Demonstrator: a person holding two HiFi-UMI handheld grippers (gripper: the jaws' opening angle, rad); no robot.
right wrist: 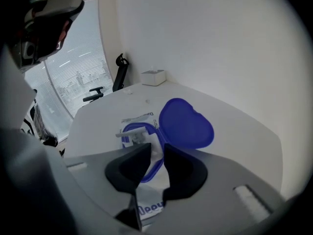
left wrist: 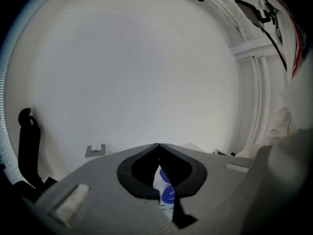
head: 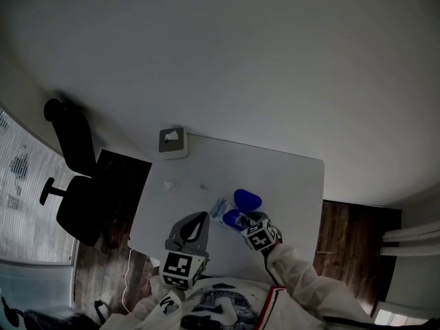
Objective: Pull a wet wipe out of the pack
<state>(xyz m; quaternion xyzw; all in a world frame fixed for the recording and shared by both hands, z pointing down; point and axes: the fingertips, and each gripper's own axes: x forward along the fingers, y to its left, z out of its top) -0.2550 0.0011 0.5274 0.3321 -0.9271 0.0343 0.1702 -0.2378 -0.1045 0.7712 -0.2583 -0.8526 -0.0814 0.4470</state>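
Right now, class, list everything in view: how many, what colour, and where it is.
Table: one, white, centre.
Wet wipe pack: one, white with blue print, table's near side.
Lid: one, blue, flipped open on pack.
Wipe: one, white, poking from pack's opening.
Box: one, grey, table's far left corner.
Scraps: two, white, on table beyond pack.
Office chair: one, black, left of table.
Left gripper: one, grey, fingers together, beside pack.
Right gripper: one, grey, fingers apart around wipe.
Sleeve: one, white, behind right gripper.

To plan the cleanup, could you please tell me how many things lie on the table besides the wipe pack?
3: a box at the table's far left corner, and two small white scraps between it and the pack. Others may be hidden.
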